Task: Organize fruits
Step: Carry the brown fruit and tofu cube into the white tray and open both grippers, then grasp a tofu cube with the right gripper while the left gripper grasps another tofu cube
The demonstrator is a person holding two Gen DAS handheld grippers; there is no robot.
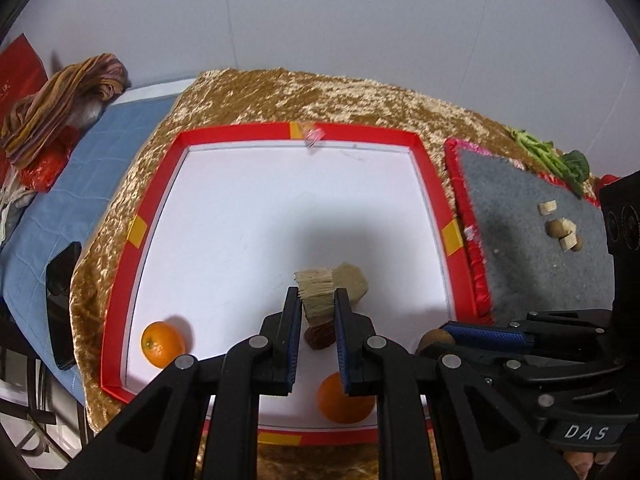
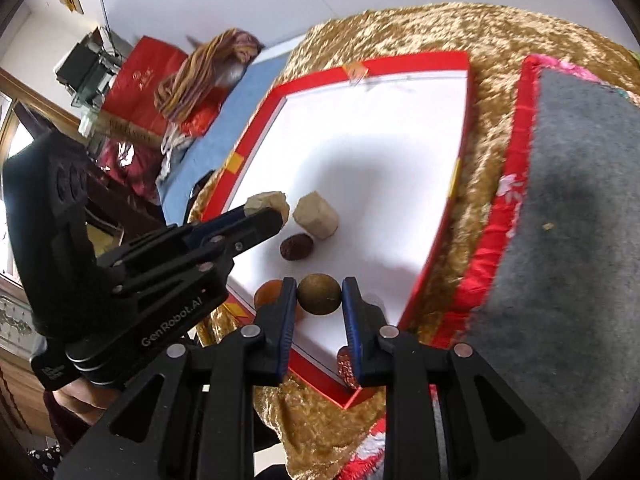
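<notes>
A red-rimmed white tray [image 1: 428, 184] lies on a gold cloth. My left gripper [image 1: 317, 296] is shut on a tan fibrous chunk [image 1: 316, 286] over the tray's near half; the same gripper [image 2: 262, 210] shows at the left of the right wrist view. A second tan chunk [image 1: 354, 280] and a dark red date [image 1: 320, 338] lie just beside it. Two oranges [image 1: 162, 344] [image 1: 344, 400] rest near the tray's front rim. My right gripper [image 2: 319, 290] is shut on a brown round fruit [image 2: 319, 300] over the tray's front right corner.
A grey mat [image 1: 520, 220] with a red border lies right of the tray and carries several small cut pieces [image 1: 560, 230]. Green leaves [image 1: 560, 156] sit behind it. A black phone [image 1: 62, 300] and a striped cloth bundle [image 1: 60, 100] lie on a blue quilt at left.
</notes>
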